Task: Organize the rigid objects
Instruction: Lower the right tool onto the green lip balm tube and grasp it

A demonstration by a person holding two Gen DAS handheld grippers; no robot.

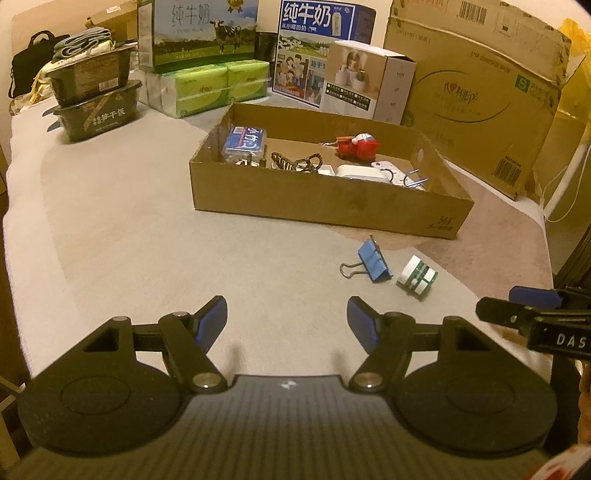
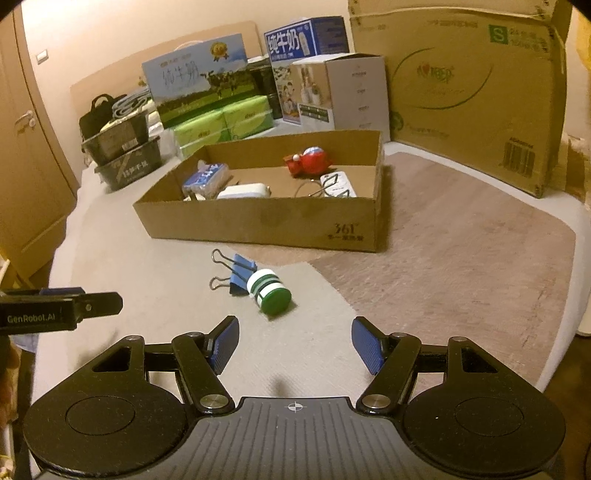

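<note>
A blue binder clip (image 1: 373,261) (image 2: 239,274) and a green-and-white spool (image 1: 417,276) (image 2: 269,291) lie side by side on the grey cover, just in front of a shallow cardboard box (image 1: 325,199) (image 2: 258,221). Inside the box are a red toy (image 1: 357,144) (image 2: 309,159), a blue packet (image 1: 244,140) (image 2: 207,176), a white charger (image 2: 244,191) and other small items. My left gripper (image 1: 287,325) is open and holds nothing, short and left of the clip. My right gripper (image 2: 294,341) is open too, just short of the spool.
Milk cartons (image 1: 199,33), green tissue packs (image 1: 221,86), stacked dark tubs (image 1: 94,94) and a big cardboard carton (image 1: 476,88) line the back. A wooden door (image 2: 26,155) stands at the left. Each gripper's fingertip shows at the edge of the other's view.
</note>
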